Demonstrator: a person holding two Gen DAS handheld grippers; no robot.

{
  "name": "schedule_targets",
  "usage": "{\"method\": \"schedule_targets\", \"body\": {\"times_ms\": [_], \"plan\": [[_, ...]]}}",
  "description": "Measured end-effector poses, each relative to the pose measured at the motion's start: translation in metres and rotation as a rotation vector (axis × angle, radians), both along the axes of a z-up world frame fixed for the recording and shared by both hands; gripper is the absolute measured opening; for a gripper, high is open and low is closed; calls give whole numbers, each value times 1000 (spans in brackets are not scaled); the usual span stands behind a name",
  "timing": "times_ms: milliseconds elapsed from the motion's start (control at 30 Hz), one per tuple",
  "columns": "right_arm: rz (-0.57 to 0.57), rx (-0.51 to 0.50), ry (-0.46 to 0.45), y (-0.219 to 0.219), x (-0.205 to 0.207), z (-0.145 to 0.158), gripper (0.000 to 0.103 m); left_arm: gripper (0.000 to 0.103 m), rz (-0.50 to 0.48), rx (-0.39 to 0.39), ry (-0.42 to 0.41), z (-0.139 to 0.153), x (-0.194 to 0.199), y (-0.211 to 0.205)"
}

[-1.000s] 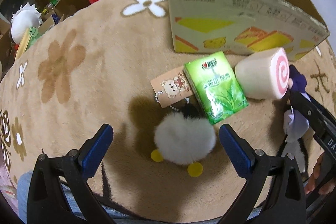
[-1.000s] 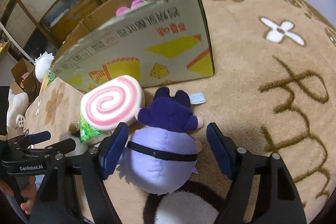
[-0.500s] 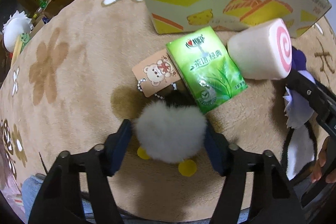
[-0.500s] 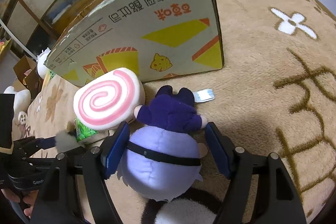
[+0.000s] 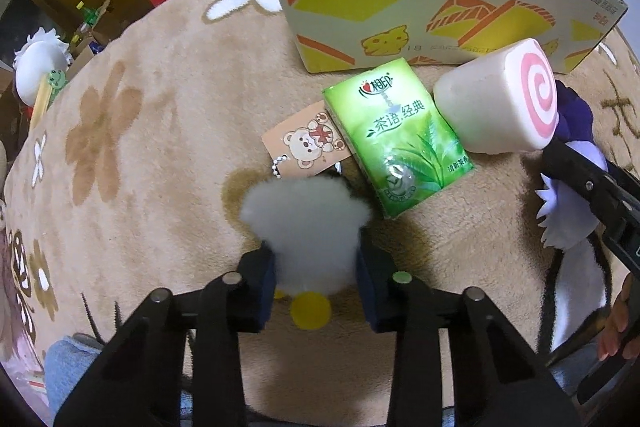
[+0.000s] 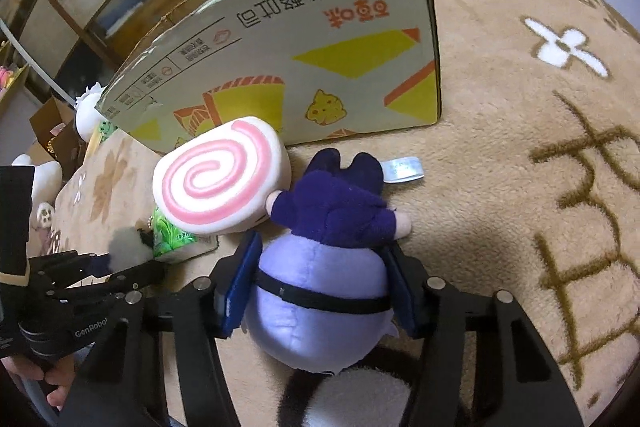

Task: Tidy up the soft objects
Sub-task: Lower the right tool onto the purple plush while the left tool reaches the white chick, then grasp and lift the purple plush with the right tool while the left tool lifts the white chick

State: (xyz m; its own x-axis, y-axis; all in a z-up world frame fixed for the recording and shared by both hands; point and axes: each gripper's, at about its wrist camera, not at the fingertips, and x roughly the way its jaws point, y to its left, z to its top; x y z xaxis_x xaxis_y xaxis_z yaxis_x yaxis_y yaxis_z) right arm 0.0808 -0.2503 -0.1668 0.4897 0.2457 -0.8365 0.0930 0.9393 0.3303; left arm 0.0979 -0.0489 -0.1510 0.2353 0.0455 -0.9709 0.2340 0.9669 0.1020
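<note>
While closing, left tongs (image 5: 316,269) squeeze fluffy toy (image 5: 306,223); right tongs (image 6: 320,283) squeeze purple plush (image 6: 320,283).

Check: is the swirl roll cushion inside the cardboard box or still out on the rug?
Out: the swirl roll cushion lies on the rug in front of the cardboard box.

White pompom (image 5: 306,223) with yellow feet, lying on the carpet (image 5: 132,163), squeezed at both sides. Purple doll (image 6: 324,267), face down, lavender head pinched at both sides, dark-clad body toward the box (image 6: 304,39). Swirl roll (image 6: 218,183) on its side, touching the doll. Green tissue pack (image 5: 398,143) flat between pompom and roll.
</note>
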Motion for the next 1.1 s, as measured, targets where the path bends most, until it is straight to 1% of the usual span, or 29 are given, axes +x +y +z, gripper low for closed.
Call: {"method": "schedule_targets", "body": {"times_ms": [67,133,200,300,400,567,867,1033,1100], "plan": [[-4,-7,-4,1,-2,2,61,28,4,-6,-10,2,-2,0],[-4,-17,-10,1,-4,4,61,23,9,-17,-15,4,-2,1],[-5,-32,-18,0,-6,7,61,23,13,-23,-29,8,-1,3],[-9,-38,-46,-1,-9,14,61,23,28,-15,-78,16,-3,6],[-16,-40,-68,-2,-12,21,61,23,48,-43,-108,25,-6,10],[-25,-45,-108,-4,-16,31,61,22,63,-68,-167,38,-8,13],[-49,-54,-200,-9,-28,53,61,22,54,-113,-302,67,-19,14],[-56,-65,-263,-9,-33,66,61,22,42,-128,-403,86,-27,14],[-56,-79,-296,-9,-36,73,61,22,30,-140,-455,95,-30,14]]}}
